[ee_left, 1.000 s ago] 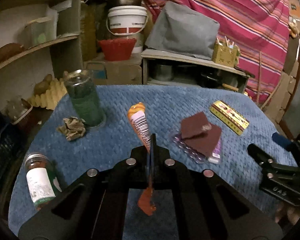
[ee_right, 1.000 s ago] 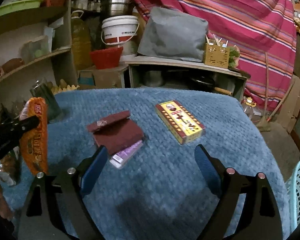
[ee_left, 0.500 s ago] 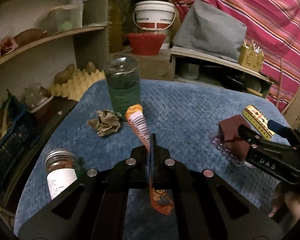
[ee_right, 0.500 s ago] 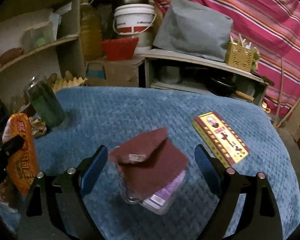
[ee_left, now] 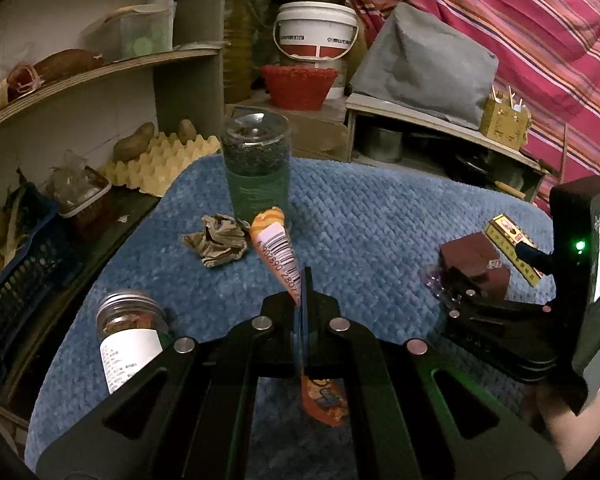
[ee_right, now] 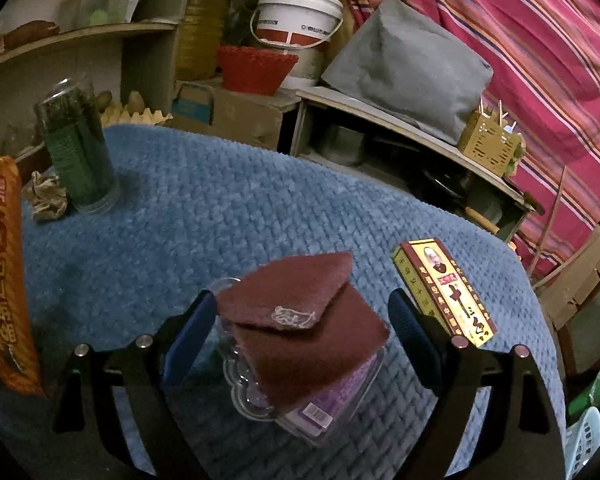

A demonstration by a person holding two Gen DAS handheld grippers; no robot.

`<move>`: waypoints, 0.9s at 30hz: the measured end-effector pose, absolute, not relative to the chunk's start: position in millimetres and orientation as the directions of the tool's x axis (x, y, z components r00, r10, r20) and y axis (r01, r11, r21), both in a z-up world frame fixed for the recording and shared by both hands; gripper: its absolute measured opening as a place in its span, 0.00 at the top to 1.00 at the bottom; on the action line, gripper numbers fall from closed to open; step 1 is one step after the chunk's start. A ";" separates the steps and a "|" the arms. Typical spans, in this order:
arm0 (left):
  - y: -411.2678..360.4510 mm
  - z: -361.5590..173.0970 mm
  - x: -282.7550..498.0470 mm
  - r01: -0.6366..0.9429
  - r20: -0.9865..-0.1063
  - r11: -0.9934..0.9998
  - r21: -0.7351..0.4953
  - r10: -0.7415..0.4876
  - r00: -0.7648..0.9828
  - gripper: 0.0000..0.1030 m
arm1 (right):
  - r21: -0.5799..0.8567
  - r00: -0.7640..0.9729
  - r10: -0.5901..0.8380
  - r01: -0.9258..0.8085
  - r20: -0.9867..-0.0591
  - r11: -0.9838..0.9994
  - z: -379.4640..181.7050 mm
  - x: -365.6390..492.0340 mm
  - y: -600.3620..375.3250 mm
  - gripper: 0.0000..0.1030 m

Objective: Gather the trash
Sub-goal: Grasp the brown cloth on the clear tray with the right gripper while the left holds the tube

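Observation:
My left gripper (ee_left: 302,280) is shut on an orange snack wrapper (ee_left: 274,242) with a barcode; the wrapper (ee_right: 2,280) also shows at the left edge of the right wrist view. My right gripper (ee_right: 300,316) stands open, its blue pads on either side of a clear plastic blister pack (ee_right: 296,408) with a dark red scouring pad (ee_right: 300,328) on top, not pressing it. In the left wrist view the pad (ee_left: 470,258) lies at the right. A crumpled brown paper (ee_left: 216,240) lies on the blue cloth by a green jar (ee_left: 256,168).
A yellow box (ee_right: 444,292) lies right of the pad on the blue table cloth (ee_right: 220,220). A small labelled jar (ee_left: 130,340) stands near the front left edge. Shelves, an egg tray (ee_left: 156,164), a white bucket (ee_left: 316,28) and a light blue basket (ee_right: 584,444) surround the table.
My right gripper moved left, from beside the yellow box to straddling the scouring pad and blister pack. My left gripper, still holding the wrapper, shifted towards the green jar.

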State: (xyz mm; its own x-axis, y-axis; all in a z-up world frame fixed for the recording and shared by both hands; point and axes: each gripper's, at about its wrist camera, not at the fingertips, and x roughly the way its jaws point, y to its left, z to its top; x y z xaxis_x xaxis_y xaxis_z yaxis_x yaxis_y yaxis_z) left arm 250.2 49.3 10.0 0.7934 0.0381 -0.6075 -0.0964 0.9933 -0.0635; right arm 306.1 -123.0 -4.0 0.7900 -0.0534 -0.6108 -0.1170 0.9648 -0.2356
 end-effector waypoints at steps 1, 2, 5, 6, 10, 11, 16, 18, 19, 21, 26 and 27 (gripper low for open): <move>47.8 10.0 249.6 -0.095 -0.609 0.993 -0.064 0.037 0.792 1.00 | -0.238 0.793 -0.050 -0.121 -0.607 0.964 -3.2 305.4 -124.2 0.18; 46.9 10.4 249.0 -0.093 -0.609 0.994 -0.065 0.034 0.793 1.00 | -0.238 0.796 -0.048 -0.122 -0.604 0.963 -2.5 305.0 -125.1 0.22; 42.4 11.7 248.1 -0.083 -0.605 0.995 -0.056 0.032 0.795 1.00 | -0.219 0.793 -0.027 -0.135 -0.609 0.966 -1.3 305.5 -128.1 0.30; 40.7 11.6 248.0 -0.080 -0.606 0.995 -0.052 0.032 0.795 1.00 | -0.210 0.793 -0.018 -0.139 -0.609 0.968 -1.1 305.7 -128.9 0.33; 34.2 10.0 248.2 -0.066 -0.607 0.997 -0.034 0.032 0.794 1.00 | -0.187 0.793 0.013 -0.159 -0.609 0.969 0.5 303.1 -130.9 0.50; 32.5 9.6 248.1 -0.063 -0.607 0.998 -0.027 0.034 0.794 1.00 | -0.177 0.797 0.023 -0.162 -0.604 0.971 2.1 301.6 -133.1 0.51; 30.2 8.3 248.0 -0.057 -0.606 0.998 -0.026 0.030 0.795 1.00 | -0.094 0.798 0.080 -0.168 -0.597 0.981 9.9 294.5 -149.6 0.79; 29.4 7.6 247.7 -0.057 -0.607 0.998 -0.030 0.027 0.794 1.00 | -0.069 0.797 0.094 -0.167 -0.597 0.984 11.6 289.6 -157.3 0.83; 29.7 7.1 247.8 -0.057 -0.608 0.998 -0.030 0.027 0.794 1.00 | -0.054 0.792 0.103 -0.169 -0.601 0.984 12.0 287.0 -162.1 0.87; 28.9 6.0 247.3 -0.059 -0.609 0.998 -0.031 0.028 0.793 1.00 | -0.031 0.786 0.110 -0.162 -0.608 0.986 11.8 282.7 -171.9 0.88; 24.3 4.6 246.3 -0.055 -0.613 0.998 -0.028 0.026 0.790 1.00 | 0.024 0.789 0.108 -0.117 -0.605 0.993 15.7 277.5 -198.5 0.86; 23.8 5.0 246.1 -0.054 -0.612 0.998 -0.026 0.027 0.790 1.00 | 0.027 0.793 0.104 -0.110 -0.600 0.994 17.5 277.2 -200.9 0.85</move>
